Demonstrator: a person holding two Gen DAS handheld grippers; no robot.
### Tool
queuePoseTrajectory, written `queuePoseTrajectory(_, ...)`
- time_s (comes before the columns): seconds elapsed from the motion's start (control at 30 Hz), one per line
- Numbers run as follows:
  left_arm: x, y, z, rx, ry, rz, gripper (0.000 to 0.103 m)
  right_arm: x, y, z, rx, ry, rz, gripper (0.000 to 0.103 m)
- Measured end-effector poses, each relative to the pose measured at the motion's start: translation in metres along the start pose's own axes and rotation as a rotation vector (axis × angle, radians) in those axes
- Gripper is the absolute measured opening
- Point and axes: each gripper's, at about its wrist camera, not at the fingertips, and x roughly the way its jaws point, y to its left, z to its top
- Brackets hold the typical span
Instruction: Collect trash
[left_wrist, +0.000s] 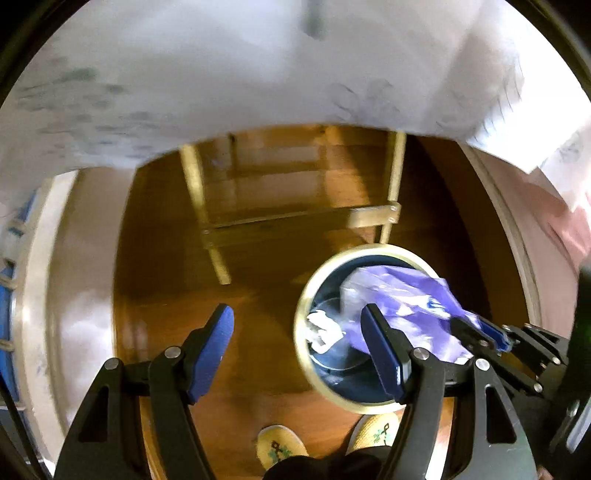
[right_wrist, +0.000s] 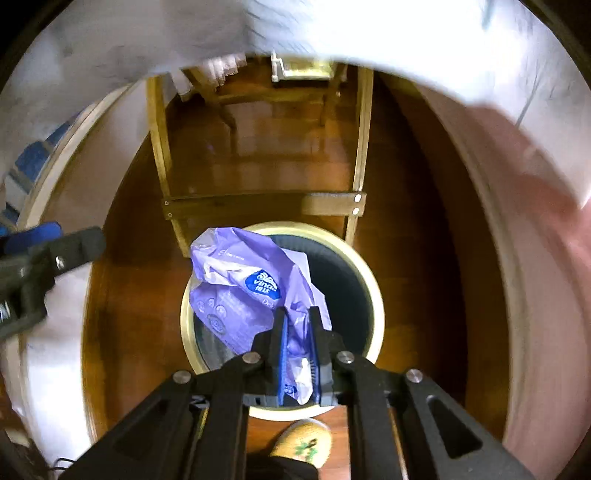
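A crumpled purple plastic wrapper (right_wrist: 240, 288) with a blue oval logo hangs over a round bin (right_wrist: 365, 280), dark inside with a pale gold rim. My right gripper (right_wrist: 297, 321) is shut on the wrapper's lower end and points steeply down at the bin mouth. In the left wrist view the same wrapper (left_wrist: 402, 295) drapes across the bin (left_wrist: 306, 291), and white crumpled paper (left_wrist: 321, 328) lies inside it. My left gripper (left_wrist: 297, 325) stands open to the bin's left with nothing between its blue pads. The right gripper (left_wrist: 480, 332) shows at the right edge.
The bin stands on a brown wooden floor (left_wrist: 166, 258) under a wooden table frame (right_wrist: 258, 206). A white cloth (left_wrist: 221, 74) hangs above. A person's yellow patterned slippers (left_wrist: 280, 443) are just below the bin. Pale walls or furniture flank both sides.
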Motion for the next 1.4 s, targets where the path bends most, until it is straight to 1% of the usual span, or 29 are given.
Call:
queuePoseTrajectory(0.1, 0.017, -0.012, 0.000, 0.030, 0.017, -0.025, 0.070, 0.014, -0.013, 0.001, 0.036, 0.011, 0.028, 0.015)
queuePoseTrajectory(0.13, 0.023, -0.015, -0.001, 0.042, 0.034, -0.033, 0.070, 0.018, -0.016, 0.002, 0.042, 0.019, 0.030, 0.021)
queuePoseTrajectory(0.17, 0.028, -0.015, -0.003, 0.052, 0.051, -0.041, 0.071, 0.023, -0.019, 0.002, 0.050, 0.033, 0.039, 0.032)
queuePoseTrajectory(0.2, 0.034, -0.019, -0.004, 0.066, 0.075, -0.048, 0.073, 0.024, -0.021, 0.000, 0.057, 0.042, 0.047, 0.040)
queuePoseTrajectory(0.23, 0.039, -0.021, -0.005, 0.078, 0.096, -0.052, 0.076, 0.028, -0.024, 0.000, 0.065, 0.047, 0.055, 0.052)
queuePoseTrajectory(0.27, 0.042, -0.022, -0.006, 0.085, 0.105, -0.050, 0.084, 0.028, -0.026, 0.000, 0.069, 0.046, 0.058, 0.055)
queuePoseTrajectory(0.3, 0.044, -0.023, -0.008, 0.091, 0.106, -0.051, 0.087, 0.029, -0.028, -0.001, 0.074, 0.044, 0.060, 0.055)
queuePoseTrajectory(0.4, 0.044, -0.025, -0.011, 0.099, 0.107, -0.051, 0.091, 0.031, -0.031, -0.004, 0.093, 0.055, 0.074, 0.055)
queuePoseTrajectory(0.6, 0.035, -0.025, -0.005, 0.099, 0.105, -0.054, 0.092, 0.019, -0.031, -0.004, 0.110, 0.061, 0.078, 0.055)
queuePoseTrajectory(0.73, 0.007, -0.023, 0.003, 0.094, 0.103, -0.054, 0.092, -0.004, -0.027, 0.003, 0.108, 0.051, 0.077, 0.055)
queuePoseTrajectory(0.77, 0.003, -0.024, 0.005, 0.092, 0.104, -0.053, 0.092, -0.013, -0.026, 0.006, 0.106, 0.045, 0.075, 0.055)
queuePoseTrajectory(0.87, -0.026, -0.020, 0.013, 0.083, 0.114, -0.057, 0.092, -0.047, -0.021, 0.015, 0.094, 0.021, 0.058, 0.055)
queuePoseTrajectory(0.97, -0.065, -0.019, 0.026, 0.082, 0.108, -0.061, 0.092, -0.092, -0.016, 0.029, 0.075, -0.012, 0.062, 0.055)
queuePoseTrajectory(1.03, -0.100, -0.019, 0.039, 0.086, 0.094, -0.073, 0.092, -0.127, -0.013, 0.040, 0.068, -0.035, 0.062, 0.055)
queuePoseTrajectory(1.07, -0.110, -0.020, 0.045, 0.089, 0.089, -0.076, 0.092, -0.149, -0.011, 0.047, 0.069, -0.049, 0.064, 0.055)
queuePoseTrajectory(1.13, -0.149, -0.017, 0.062, 0.095, 0.063, -0.099, 0.092, -0.182, -0.009, 0.059, 0.078, -0.075, 0.067, 0.055)
queuePoseTrajectory(1.17, -0.161, -0.016, 0.067, 0.099, 0.054, -0.103, 0.092, -0.204, -0.009, 0.066, 0.088, -0.095, 0.068, 0.055)
queuePoseTrajectory(1.23, -0.198, -0.015, 0.084, 0.117, 0.020, -0.114, 0.092, -0.236, -0.008, 0.076, 0.102, -0.124, 0.061, 0.055)
queuePoseTrajectory(1.3, -0.226, -0.012, 0.097, 0.133, -0.014, -0.115, 0.092, -0.273, -0.007, 0.090, 0.121, -0.167, 0.059, 0.055)
queuePoseTrajectory(1.4, -0.265, -0.009, 0.119, 0.169, -0.077, -0.105, 0.092, -0.312, -0.004, 0.106, 0.134, -0.226, 0.059, 0.055)
